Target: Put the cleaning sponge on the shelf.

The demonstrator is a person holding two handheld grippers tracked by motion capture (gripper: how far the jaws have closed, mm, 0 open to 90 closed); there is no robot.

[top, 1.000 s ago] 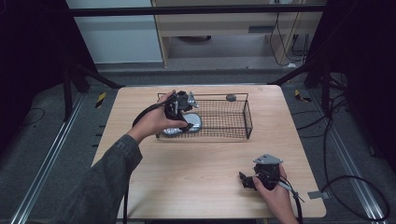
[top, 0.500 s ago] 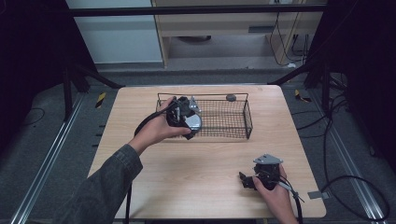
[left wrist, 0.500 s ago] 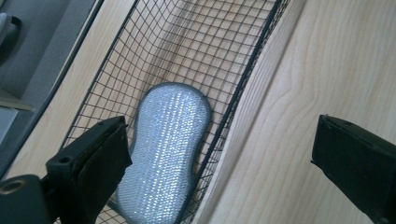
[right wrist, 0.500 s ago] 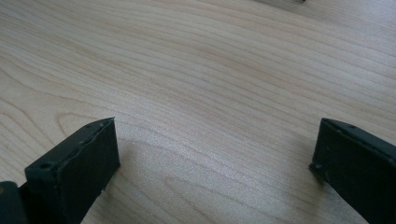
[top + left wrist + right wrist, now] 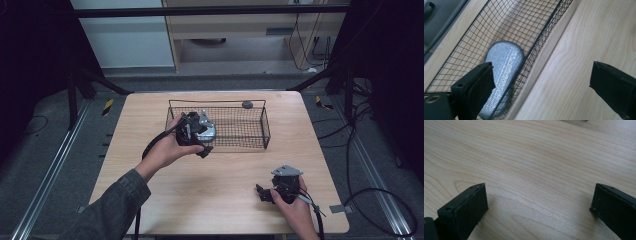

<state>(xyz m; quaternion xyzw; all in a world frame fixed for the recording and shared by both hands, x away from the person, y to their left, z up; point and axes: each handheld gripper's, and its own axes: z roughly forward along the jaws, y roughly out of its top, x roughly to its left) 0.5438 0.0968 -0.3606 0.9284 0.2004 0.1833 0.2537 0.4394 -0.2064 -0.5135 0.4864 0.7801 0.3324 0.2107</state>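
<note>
Leftmost of everything, the left tongs point(image 5: 200, 145) hang over the near wall of the wire basket point(image 5: 265, 131), at its left end, held by a hand whose sleeve runs up from the bottom edge. Their jaws stand wide apart and grasp nothing. In the left gripper view one jaw sits over the mesh and the other over bare wood outside the basket, so the tongs straddle the basket's wall.

Inside the basket, against that same wall and at its left end, lies the silvery pad point(image 5: 505, 65), an oval, glittering piece with a grey edge; it rests flat on the basket's mesh floor with one long side pressed to the wire. It probably lies there because the basket serves as a collecting bin, and the released jaws above it fit a piece let go there. Whether the tongs are leaving it or coming for it cannot be told from this moment.

Farther right, at the basket's far rim, a small dark round thing point(image 5: 247, 104) sits on the tabletop point(image 5: 220, 190) just outside the wire; what it is cannot be made out.

Well to the right of the basket and nearer the person, the right tongs point(image 5: 265, 194) rest low over the tabletop in the other hand. Their jaws too are spread and empty, with plain wood between them in the right gripper view point(image 5: 539, 202). I judge that they are parked out of the way so the left hand can work at the basket unhindered.
</note>
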